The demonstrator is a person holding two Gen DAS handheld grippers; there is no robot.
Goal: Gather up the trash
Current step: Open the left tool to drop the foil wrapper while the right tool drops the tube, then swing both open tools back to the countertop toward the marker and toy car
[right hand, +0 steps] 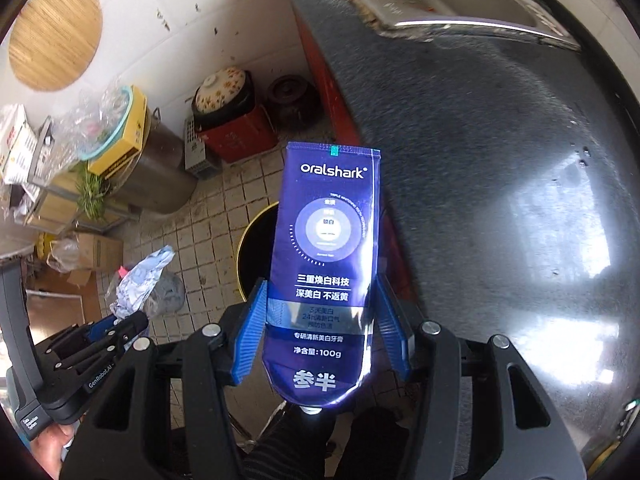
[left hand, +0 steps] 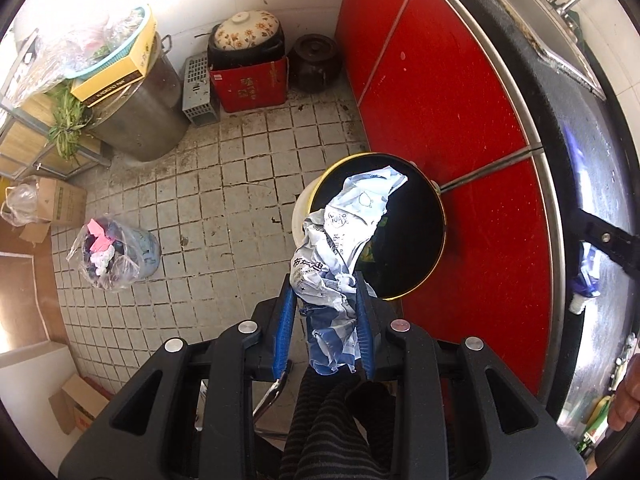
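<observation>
My left hand-held gripper clamps crumpled wrapper above bin | right hand-held gripper grips toothpaste tube

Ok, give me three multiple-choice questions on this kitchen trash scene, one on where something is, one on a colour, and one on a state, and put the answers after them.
1. Where does the black bin with the yellow rim stand?
A. On the tiled floor beside the red cabinet
B. On the counter by the sink
C. On top of the steel pot

2. What colour is the toothpaste tube?
A. Green
B. Dark blue
C. Orange

3. What is the left gripper doing?
A. Hanging open with nothing in it
B. Shut on a glass jar
C. Shut on a crumpled wrapper

Answers: 1 A, the bin sits on floor tiles against the red cabinet. 2 B, the tube in the right gripper is dark blue with white print. 3 C, the crumpled wrapper is pinched between the blue pads.
</observation>
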